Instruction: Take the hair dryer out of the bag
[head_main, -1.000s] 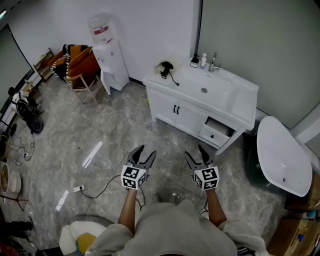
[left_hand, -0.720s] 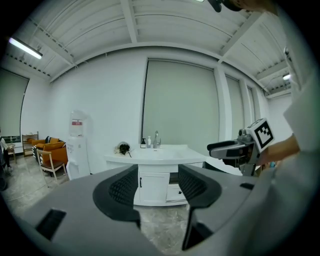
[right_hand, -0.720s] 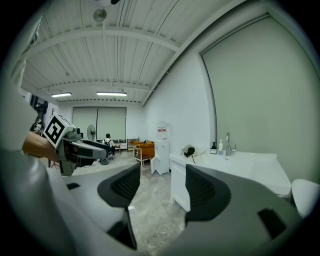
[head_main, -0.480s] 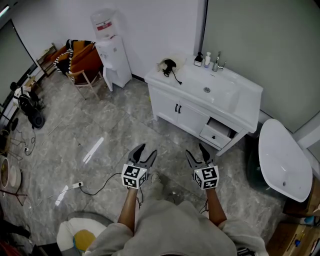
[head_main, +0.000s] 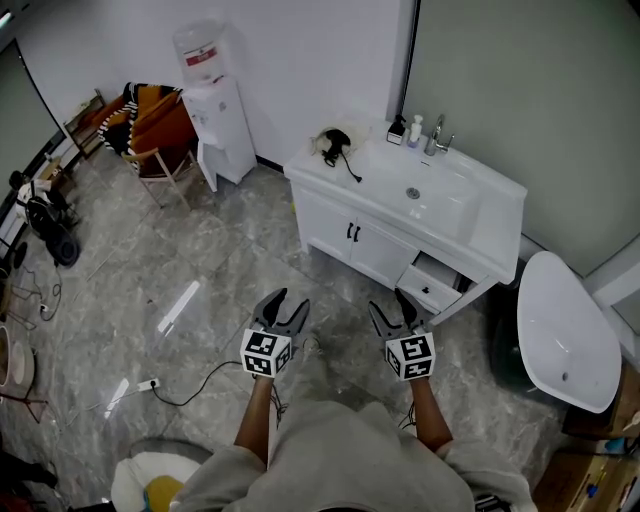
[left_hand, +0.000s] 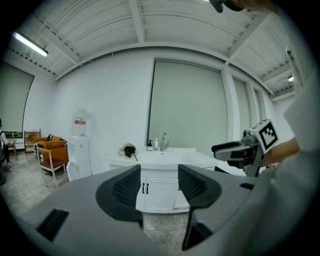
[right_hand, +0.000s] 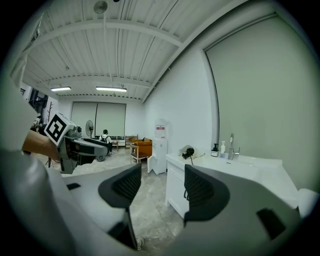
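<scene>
A dark hair dryer (head_main: 333, 140) with a trailing black cord lies in a pale bag on the left end of the white vanity top (head_main: 375, 175). It also shows small in the left gripper view, as the hair dryer (left_hand: 129, 150), and in the right gripper view, as the hair dryer (right_hand: 188, 152). My left gripper (head_main: 288, 303) and right gripper (head_main: 390, 305) are held side by side over the floor, well short of the vanity. Both are open and empty. The right jaws have just been closing a little, with nothing between them.
A sink, a faucet and soap bottles (head_main: 413, 130) sit on the vanity, and a drawer (head_main: 428, 290) stands open at its lower right. A water dispenser (head_main: 213, 105) and an orange chair (head_main: 160, 125) stand by the back wall. A white tub (head_main: 563, 320) is at the right. A cable and power strip (head_main: 150, 383) lie on the floor.
The room has shifted slightly in the head view as the person moves towards the vanity. Both grippers keep their place in front of the body, empty.
</scene>
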